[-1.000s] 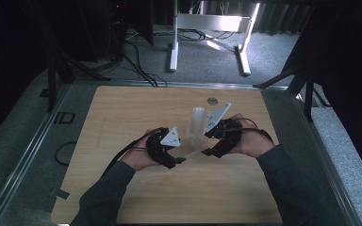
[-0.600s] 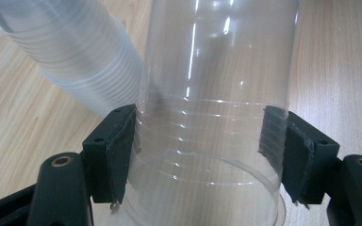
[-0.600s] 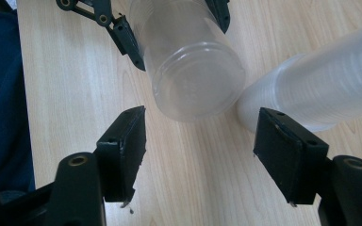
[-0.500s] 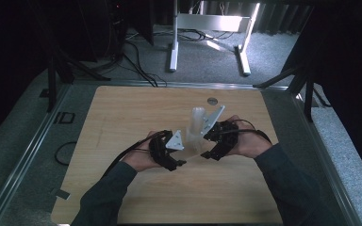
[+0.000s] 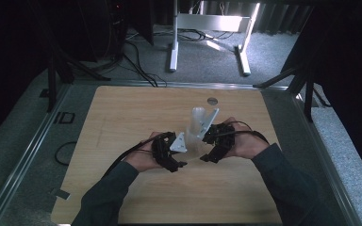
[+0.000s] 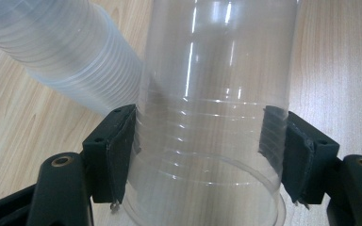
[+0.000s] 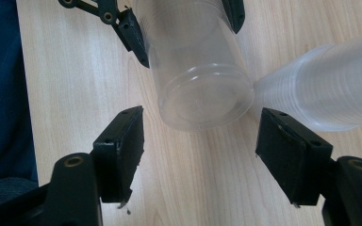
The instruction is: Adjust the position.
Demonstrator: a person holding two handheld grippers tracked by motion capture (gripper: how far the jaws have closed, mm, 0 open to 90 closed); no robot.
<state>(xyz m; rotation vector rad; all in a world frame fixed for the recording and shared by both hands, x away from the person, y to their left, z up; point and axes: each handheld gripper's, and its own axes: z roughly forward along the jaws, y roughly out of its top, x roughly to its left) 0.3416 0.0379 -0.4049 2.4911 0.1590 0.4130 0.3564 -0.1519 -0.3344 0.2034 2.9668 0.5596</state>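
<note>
Over wood table, left gripper jaws clamp clear ribbed cup; right gripper jaws just opened, empty.

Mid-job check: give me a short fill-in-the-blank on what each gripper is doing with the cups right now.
1. The left gripper is clamped on a single clear ____ cup.
2. The right gripper has just been opening, and between its pads there is ____ held.
3. The stack of cups lies on the ____ table.
4. In the right gripper view, the single cup's closed ____ faces the camera.

Missing words: plastic; nothing; wooden; bottom
</note>
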